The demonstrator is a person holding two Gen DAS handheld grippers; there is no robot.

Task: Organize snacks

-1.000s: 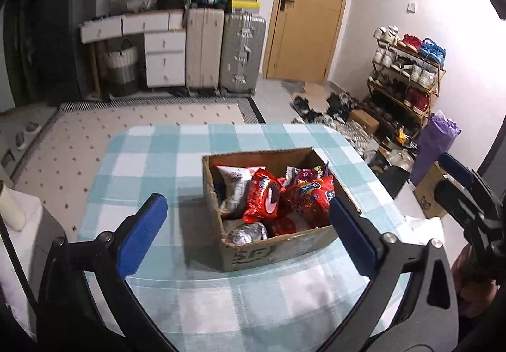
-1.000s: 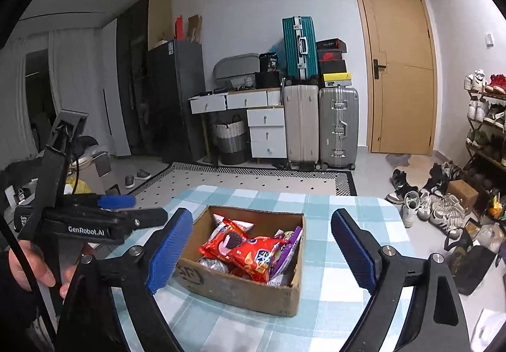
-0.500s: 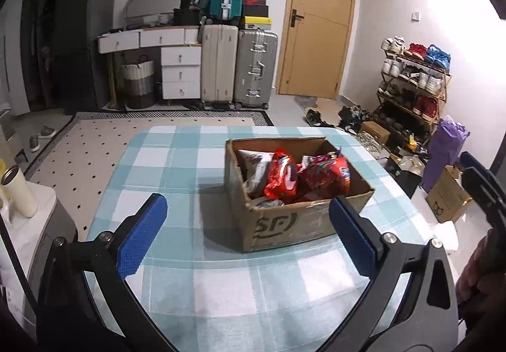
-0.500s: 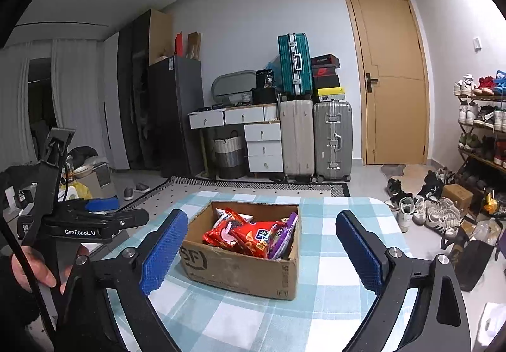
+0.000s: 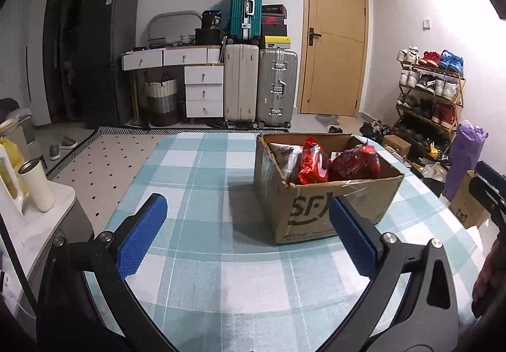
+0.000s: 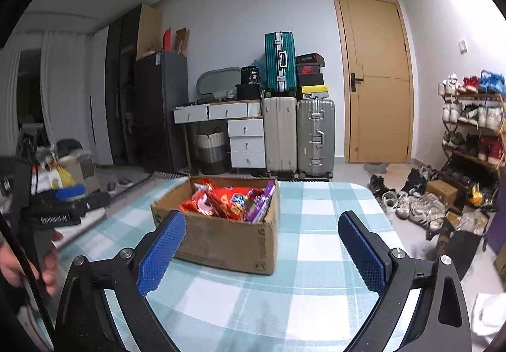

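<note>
A brown cardboard box (image 5: pixel 332 209) stands on the checked blue-and-white table (image 5: pixel 202 175), filled with several snack bags, mostly red (image 5: pixel 311 160). It also shows in the right wrist view (image 6: pixel 221 241), with red bags (image 6: pixel 221 200) and a purple one (image 6: pixel 264 200) inside. My left gripper (image 5: pixel 246 238) is open and empty, low over the table just in front of the box. My right gripper (image 6: pixel 262 251) is open and empty, in front of the box's right corner.
A side counter with a white cup (image 5: pixel 36 186) stands left of the table. Suitcases (image 5: pixel 259 83), drawers and a door (image 5: pixel 333 58) line the far wall. A shoe rack (image 5: pixel 430 89) and loose shoes sit at the right.
Both grippers have dropped lower and drawn back toward the table's near edge, so the box is now seen more from the side. Both stay open and empty.
</note>
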